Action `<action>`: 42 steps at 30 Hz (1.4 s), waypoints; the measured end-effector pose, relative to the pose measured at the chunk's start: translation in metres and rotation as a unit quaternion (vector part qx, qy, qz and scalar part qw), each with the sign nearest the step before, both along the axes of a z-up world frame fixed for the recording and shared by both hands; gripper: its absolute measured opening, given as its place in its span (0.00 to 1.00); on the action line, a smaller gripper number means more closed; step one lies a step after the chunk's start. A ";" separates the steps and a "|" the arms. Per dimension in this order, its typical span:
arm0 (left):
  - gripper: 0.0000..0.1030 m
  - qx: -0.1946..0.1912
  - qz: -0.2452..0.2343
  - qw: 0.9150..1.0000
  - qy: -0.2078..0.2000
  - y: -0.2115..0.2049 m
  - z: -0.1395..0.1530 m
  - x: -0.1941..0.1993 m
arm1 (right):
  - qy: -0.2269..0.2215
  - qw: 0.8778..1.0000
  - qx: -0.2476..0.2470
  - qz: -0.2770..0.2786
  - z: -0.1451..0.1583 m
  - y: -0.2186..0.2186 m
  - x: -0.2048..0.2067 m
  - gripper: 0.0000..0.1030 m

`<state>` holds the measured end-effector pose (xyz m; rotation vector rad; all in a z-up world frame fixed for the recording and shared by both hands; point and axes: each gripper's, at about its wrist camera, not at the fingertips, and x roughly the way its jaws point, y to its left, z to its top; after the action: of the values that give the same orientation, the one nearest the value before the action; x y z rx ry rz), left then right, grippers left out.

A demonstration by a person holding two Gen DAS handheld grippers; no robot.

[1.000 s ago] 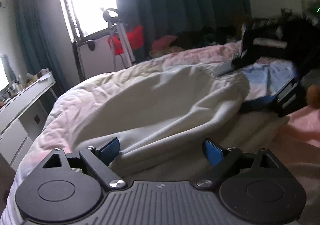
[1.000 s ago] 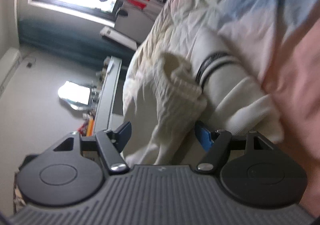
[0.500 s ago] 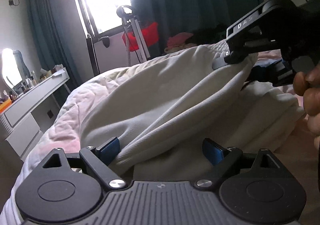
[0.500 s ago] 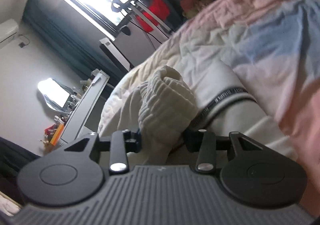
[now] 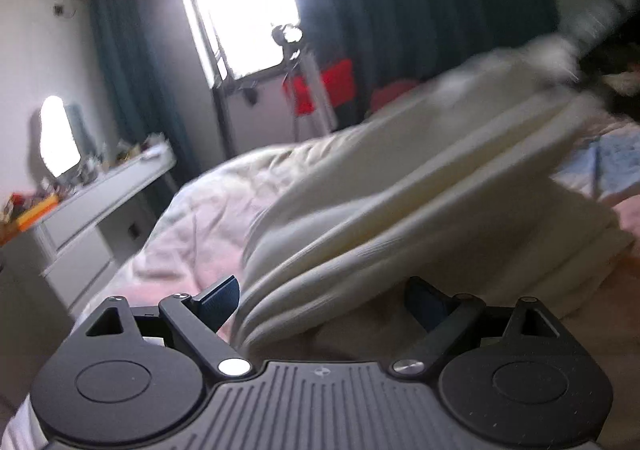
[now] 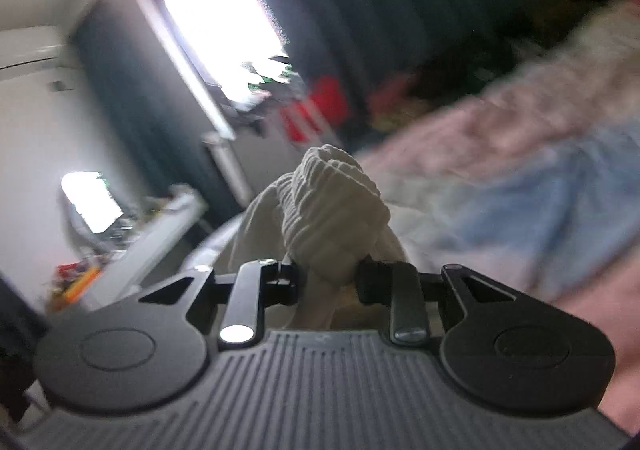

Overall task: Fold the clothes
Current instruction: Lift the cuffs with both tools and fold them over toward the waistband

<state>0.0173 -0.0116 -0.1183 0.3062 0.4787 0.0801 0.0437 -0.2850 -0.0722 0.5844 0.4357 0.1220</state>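
A cream white sweater [image 5: 400, 193] lies on the bed, and one end of it is lifted up and to the right, stretched taut. My left gripper [image 5: 324, 302] is open, low over the bed, with the sweater's bunched lower edge between its blue fingers [image 5: 218, 300]. My right gripper [image 6: 328, 282] is shut on the sweater's ribbed cuff [image 6: 332, 201] and holds it raised above the bed. In the left wrist view the right gripper is only a blur at the top right.
The bed has a pink and blue quilt [image 6: 540, 185]. A white dresser [image 5: 92, 205] with clutter stands at the left. A bright window [image 5: 240, 1], dark curtains and a tripod with red cloth [image 5: 316, 89] are behind the bed.
My right gripper closed on the ribbed cuff and lifted it up and away, pulling the sweater taut. My left gripper stayed open and tilted upward.
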 end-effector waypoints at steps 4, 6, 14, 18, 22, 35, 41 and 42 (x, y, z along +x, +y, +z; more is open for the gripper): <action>0.91 -0.038 0.011 0.999 0.030 0.010 -0.003 0.003 | 0.126 0.988 0.070 -0.057 -0.042 -0.037 0.009 0.29; 0.93 -0.042 0.014 0.999 0.027 0.012 0.000 0.002 | 0.138 0.983 0.107 -0.060 -0.050 -0.045 0.010 0.30; 0.94 -0.096 0.037 0.994 0.040 0.030 0.005 0.005 | 0.169 0.979 0.098 -0.052 -0.051 -0.043 0.007 0.68; 0.95 -0.151 0.059 0.985 0.062 0.046 0.005 0.009 | 0.209 0.967 0.147 -0.005 -0.070 -0.040 0.017 0.75; 0.97 -0.205 0.075 0.972 0.088 0.064 0.001 0.015 | 0.210 0.970 0.119 0.009 -0.071 -0.031 0.023 0.80; 0.94 -0.409 -0.018 0.887 0.214 0.124 0.004 0.009 | 0.160 0.986 0.053 0.017 -0.036 -0.019 0.012 0.34; 1.00 -0.524 -0.022 0.832 0.179 0.163 0.007 0.004 | 0.146 0.988 0.057 0.012 -0.033 -0.018 0.009 0.34; 1.00 -0.532 -0.020 0.827 0.180 0.164 0.005 0.011 | 0.146 0.987 0.058 0.011 -0.034 -0.018 0.010 0.34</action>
<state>0.0279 0.1527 -0.1131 -0.7913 0.8176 -0.2939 0.0535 -0.3034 -0.1059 0.7157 0.7239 0.0837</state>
